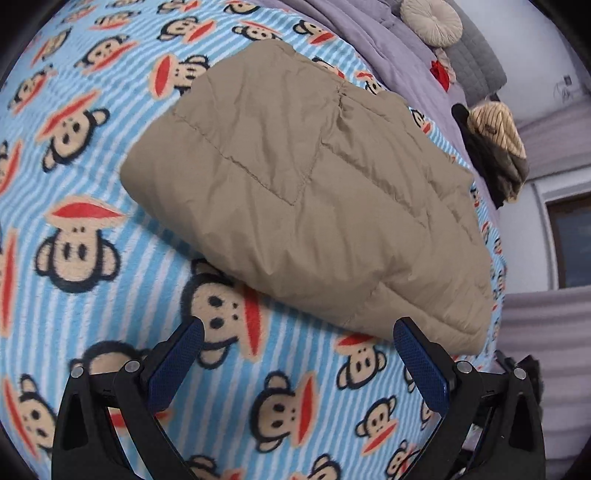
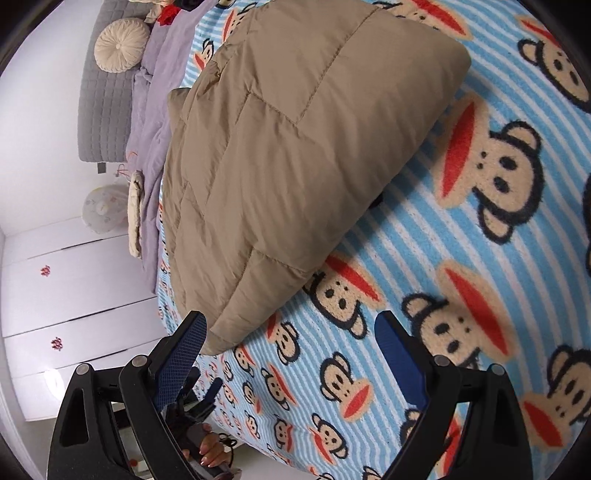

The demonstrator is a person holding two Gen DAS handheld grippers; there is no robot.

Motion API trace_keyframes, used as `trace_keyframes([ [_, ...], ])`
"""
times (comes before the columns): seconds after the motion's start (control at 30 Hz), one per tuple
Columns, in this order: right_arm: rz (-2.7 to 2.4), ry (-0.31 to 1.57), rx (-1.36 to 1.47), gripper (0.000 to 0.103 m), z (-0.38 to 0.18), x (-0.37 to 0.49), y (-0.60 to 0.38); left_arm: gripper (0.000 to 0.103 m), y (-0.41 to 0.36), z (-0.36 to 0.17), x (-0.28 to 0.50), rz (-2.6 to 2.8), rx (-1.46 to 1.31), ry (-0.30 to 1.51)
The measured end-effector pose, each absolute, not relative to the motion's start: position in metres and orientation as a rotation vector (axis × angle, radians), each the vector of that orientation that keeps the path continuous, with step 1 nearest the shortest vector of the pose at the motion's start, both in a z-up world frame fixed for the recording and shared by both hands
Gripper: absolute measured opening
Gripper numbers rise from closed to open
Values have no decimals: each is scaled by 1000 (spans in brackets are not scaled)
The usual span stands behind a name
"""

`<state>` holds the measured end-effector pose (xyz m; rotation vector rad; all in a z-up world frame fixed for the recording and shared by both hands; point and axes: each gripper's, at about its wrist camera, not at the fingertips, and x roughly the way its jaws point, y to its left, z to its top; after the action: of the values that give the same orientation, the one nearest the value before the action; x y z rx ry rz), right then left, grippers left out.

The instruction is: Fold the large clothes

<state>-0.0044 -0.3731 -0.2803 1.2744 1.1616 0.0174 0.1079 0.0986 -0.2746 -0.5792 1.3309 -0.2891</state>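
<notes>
Blue-padded left gripper point(image 1: 297, 334): jaws spread wide, holding nothing, poised just short of the garment's near edge. Right gripper point(image 2: 291, 328): likewise spread and empty, at the garment's near corner. Tan quilted jacket point(image 1: 295, 192): folded into a puffy bundle, lying on the monkey-print striped blanket point(image 1: 92, 258). Beyond: lilac bedding point(image 1: 373, 40), round cream cushion point(image 1: 432, 18), grey quilted headboard point(image 2: 105, 92).

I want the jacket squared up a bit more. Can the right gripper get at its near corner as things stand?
Probably yes: the right gripper is open, and the tan jacket has its corner just ahead of the fingers with only blanket between.
</notes>
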Motion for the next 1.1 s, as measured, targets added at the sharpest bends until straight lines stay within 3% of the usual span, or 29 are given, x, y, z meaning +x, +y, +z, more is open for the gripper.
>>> trace_keyframes([
  [0.17, 74, 1136, 1343, 94, -312, 23, -375, 103, 94, -316, 137, -279, -670, 1348],
  [0.6, 90, 1008, 1413, 94, -341, 95, -369, 102, 85, -335, 206, -184, -773, 1253],
  [0.63, 74, 1009, 1427, 94, -342, 96, -369, 90, 85, -335, 208, -172, -766, 1259],
  [0.67, 60, 1011, 1442, 93, -343, 96, -369, 65, 84, -333, 209, -178, -762, 1255],
  [0.7, 50, 1020, 1451, 85, -343, 97, -369, 51, 84, -332, 211, -208, -783, 1249],
  [0.73, 39, 1033, 1454, 67, -342, 97, -369, 33, 85, -329, 212, -242, -810, 1240],
  [0.77, 35, 1040, 1461, 60, -342, 97, -369, 25, 85, -324, 212, -264, -806, 1227],
  [0.83, 50, 1021, 1481, 37, -337, 96, -369, 21, 82, -309, 212, -299, -751, 1205],
  [0.9, 72, 1011, 1458, 29, -329, 97, -368, 21, 79, -292, 209, -320, -696, 1182],
  [1.1, 162, 991, 1409, 24, -305, 86, -368, 19, 82, -255, 185, -395, -638, 1142],
])
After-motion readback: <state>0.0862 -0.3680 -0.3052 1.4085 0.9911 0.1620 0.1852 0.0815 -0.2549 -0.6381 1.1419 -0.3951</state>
